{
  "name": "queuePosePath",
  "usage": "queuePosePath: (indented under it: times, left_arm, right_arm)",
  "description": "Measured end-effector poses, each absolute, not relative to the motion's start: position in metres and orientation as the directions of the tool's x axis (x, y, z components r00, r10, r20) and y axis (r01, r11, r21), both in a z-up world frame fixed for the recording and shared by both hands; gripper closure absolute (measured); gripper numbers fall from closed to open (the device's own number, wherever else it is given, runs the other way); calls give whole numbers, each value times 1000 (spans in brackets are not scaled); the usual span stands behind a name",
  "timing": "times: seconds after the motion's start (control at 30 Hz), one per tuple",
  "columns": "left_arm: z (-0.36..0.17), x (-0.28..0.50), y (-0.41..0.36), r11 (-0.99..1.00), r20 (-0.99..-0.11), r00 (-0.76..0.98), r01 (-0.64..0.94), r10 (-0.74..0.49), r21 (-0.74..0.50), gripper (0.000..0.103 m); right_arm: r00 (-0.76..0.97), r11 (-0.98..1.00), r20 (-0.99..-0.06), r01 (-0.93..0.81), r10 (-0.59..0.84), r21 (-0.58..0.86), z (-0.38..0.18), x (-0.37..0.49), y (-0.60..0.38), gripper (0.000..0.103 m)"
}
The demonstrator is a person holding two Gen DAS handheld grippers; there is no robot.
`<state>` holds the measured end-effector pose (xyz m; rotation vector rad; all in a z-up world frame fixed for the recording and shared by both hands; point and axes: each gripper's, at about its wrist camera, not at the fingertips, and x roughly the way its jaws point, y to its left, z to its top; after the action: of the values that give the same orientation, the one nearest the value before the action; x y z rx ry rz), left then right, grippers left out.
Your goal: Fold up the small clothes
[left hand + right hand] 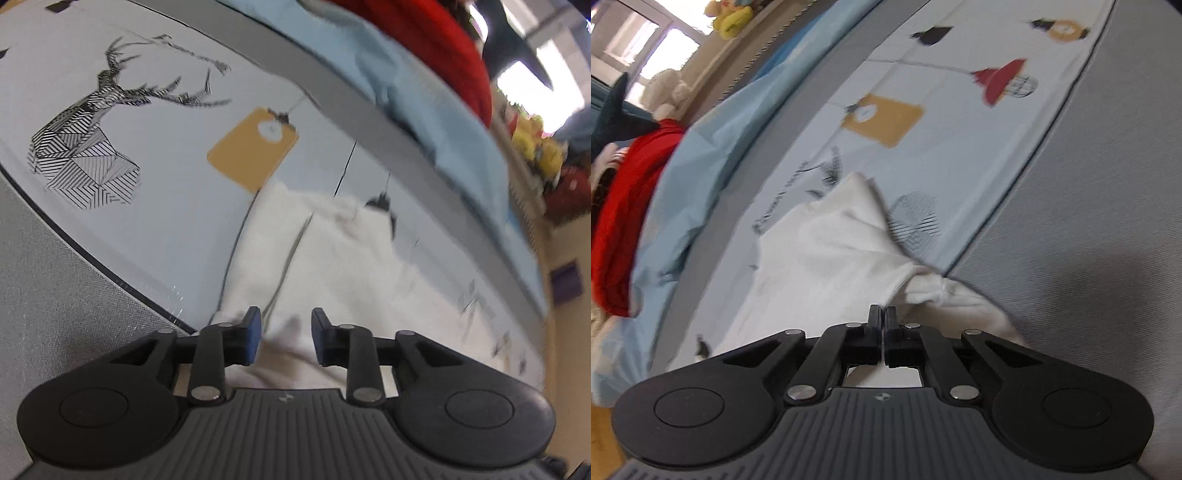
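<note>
We look down along both grippers at a small white garment lying rumpled on a pale printed sheet that covers a grey fabric surface. In the left wrist view, our left gripper hangs over the near end of the white cloth with its blue-padded fingers parted; the cloth shows in the gap between them, and we see neither pad pressing on it, so the grip reads as released. On the sheet beyond the garment sit a line-drawn stag's head and a mustard-yellow tag motif, with a crumpled light blue cloth and a red fabric heap farther off along the edge. In the right wrist view, our right gripper is clenched, its two black fingers drawn together with only a thin slit between them, right above a bunched hem of the white garment; we cannot tell whether any fabric is pinched in that slit. There the garment lies partly on the printed sheet and partly over its dark-piped border onto the grey surface, one corner folded up toward a red lamp motif.
</note>
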<state>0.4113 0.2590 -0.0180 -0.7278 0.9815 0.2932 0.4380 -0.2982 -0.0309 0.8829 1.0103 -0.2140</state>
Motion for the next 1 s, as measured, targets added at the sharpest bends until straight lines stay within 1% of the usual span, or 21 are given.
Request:
queuePosePath:
  times: [0.03, 0.07, 0.1, 0.13, 0.17, 0.2, 0.3, 0.33, 0.37, 0.4, 0.43, 0.47, 0.5, 0.53, 0.63, 0.73, 0.8, 0.9, 0.93, 1.0]
  left_arm:
    - [-21, 413, 258, 741, -841, 534, -529, -87, -413, 71]
    - [-23, 414, 257, 746, -842, 534, -527, -83, -407, 68]
    - [-25, 415, 257, 749, -841, 535, -524, -82, -407, 64]
    - [-26, 416, 256, 751, -838, 539, -519, -83, -408, 62]
    - [-27, 418, 253, 757, -838, 540, -513, -82, -404, 57]
    - [-28, 420, 251, 765, -839, 539, -508, -76, -395, 55]
    - [-31, 424, 241, 795, -846, 531, -492, -49, -355, 54]
    - [-32, 425, 238, 802, -846, 531, -487, -42, -345, 54]
    - [-32, 426, 236, 810, -845, 533, -482, -32, -335, 56]
    - [-32, 426, 233, 817, -845, 535, -478, -20, -322, 64]
    - [-31, 427, 230, 831, -843, 538, -467, -4, -302, 75]
    - [-29, 427, 228, 844, -842, 539, -459, 16, -278, 98]
    - [-24, 426, 227, 851, -840, 542, -458, 38, -258, 97]
    - [-17, 424, 228, 847, -829, 558, -461, 46, -264, 97]
    - [15, 413, 231, 830, -774, 631, -454, 44, -323, 97]
    - [41, 399, 226, 840, -743, 663, -452, 91, -300, 97]
    - [41, 392, 225, 839, -768, 626, -485, 135, -247, 97]
    - [25, 390, 231, 807, -835, 531, -552, 146, -210, 96]
    - [20, 392, 232, 807, -854, 494, -565, 164, -172, 96]
    - [19, 395, 233, 819, -855, 474, -562, 208, -113, 92]
  right_arm:
    - [528, 643, -816, 545, 236, 539, -34, 438, -301, 103]
    - [511, 635, -825, 560, 241, 532, -39, 438, -303, 103]
    - [493, 633, -840, 580, 229, 513, -43, 438, -304, 101]
    - [489, 619, -840, 591, 237, 518, -47, 437, -306, 98]
    - [489, 597, -829, 591, 269, 543, -52, 438, -307, 98]
    - [489, 580, -820, 589, 298, 563, -55, 439, -307, 98]
    - [502, 596, -810, 562, 304, 573, -51, 442, -303, 98]
    - [505, 599, -808, 559, 302, 573, -49, 443, -302, 96]
    - [508, 595, -806, 559, 306, 578, -49, 443, -301, 95]
    - [506, 592, -805, 559, 311, 580, -49, 444, -300, 92]
    - [501, 590, -806, 562, 315, 580, -50, 444, -300, 90]
    - [497, 589, -808, 566, 316, 577, -51, 444, -299, 89]
    - [492, 587, -811, 569, 317, 575, -52, 443, -298, 88]
    - [488, 586, -812, 571, 320, 574, -54, 444, -298, 88]
    - [483, 586, -814, 574, 322, 572, -54, 443, -299, 88]
    - [484, 594, -814, 566, 320, 571, -51, 441, -296, 88]
    - [486, 607, -813, 554, 320, 570, -49, 440, -293, 88]
    - [477, 630, -819, 539, 320, 560, -49, 442, -285, 88]
    - [470, 641, -824, 535, 316, 551, -48, 443, -281, 88]
    - [465, 658, -831, 528, 306, 538, -45, 441, -276, 88]
